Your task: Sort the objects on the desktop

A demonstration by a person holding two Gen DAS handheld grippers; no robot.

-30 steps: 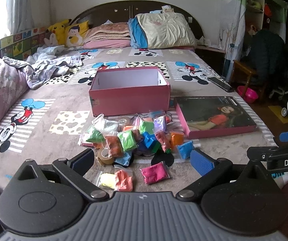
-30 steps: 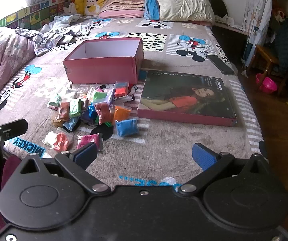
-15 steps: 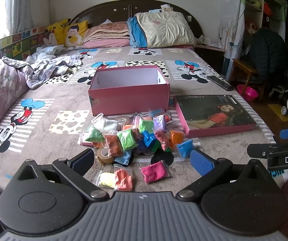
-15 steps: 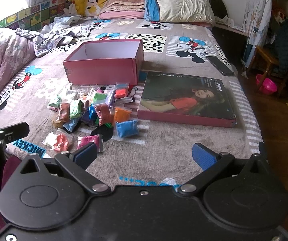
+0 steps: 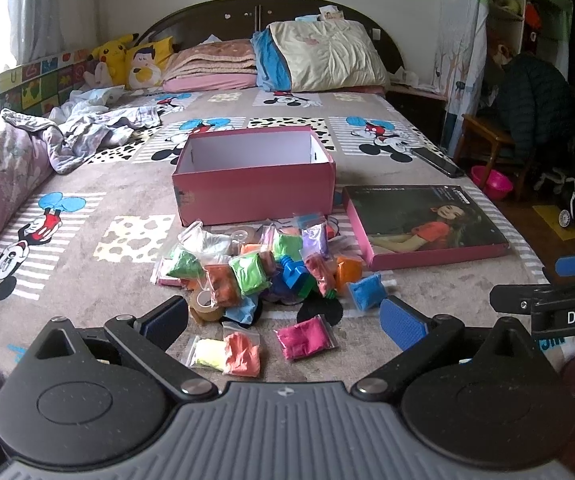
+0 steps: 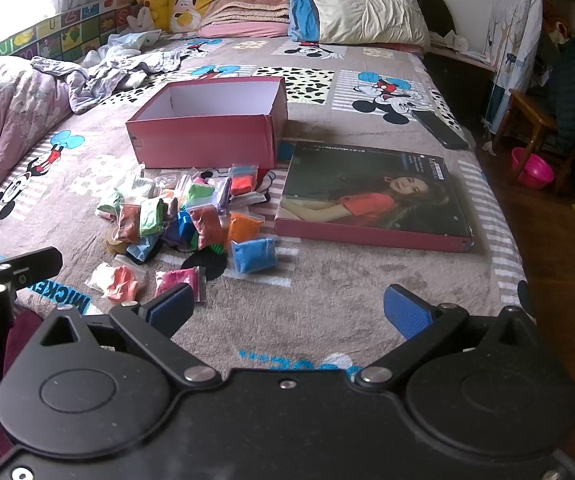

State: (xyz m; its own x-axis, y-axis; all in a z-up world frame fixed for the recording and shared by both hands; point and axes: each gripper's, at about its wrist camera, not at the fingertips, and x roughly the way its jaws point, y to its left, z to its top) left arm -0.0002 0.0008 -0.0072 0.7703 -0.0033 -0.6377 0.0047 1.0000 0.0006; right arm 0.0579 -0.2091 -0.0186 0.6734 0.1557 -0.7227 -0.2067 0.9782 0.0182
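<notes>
Pile of clay bags: small clear bags of coloured clay heaped on the bed, just in front of the pink box; green, orange, blue and purple ones overlap.
Magenta bag: lies apart from the heap on its near side, between the left gripper's fingers in the left view.
Yellow and salmon bags: side by side, touching, near the magenta one.
Blue bag: at the heap's right edge.
Tape roll: brown, at the heap's near left edge.
Pink box: open-topped, inside white and bare.
Box lid: flat, printed with a picture, right of the heap.
Left gripper: spread wide, holding nothing, over the near bags.
Right gripper: spread wide, holding nothing, over bare blanket.
Bed: cartoon-mouse blanket, pillows at the head.
</notes>
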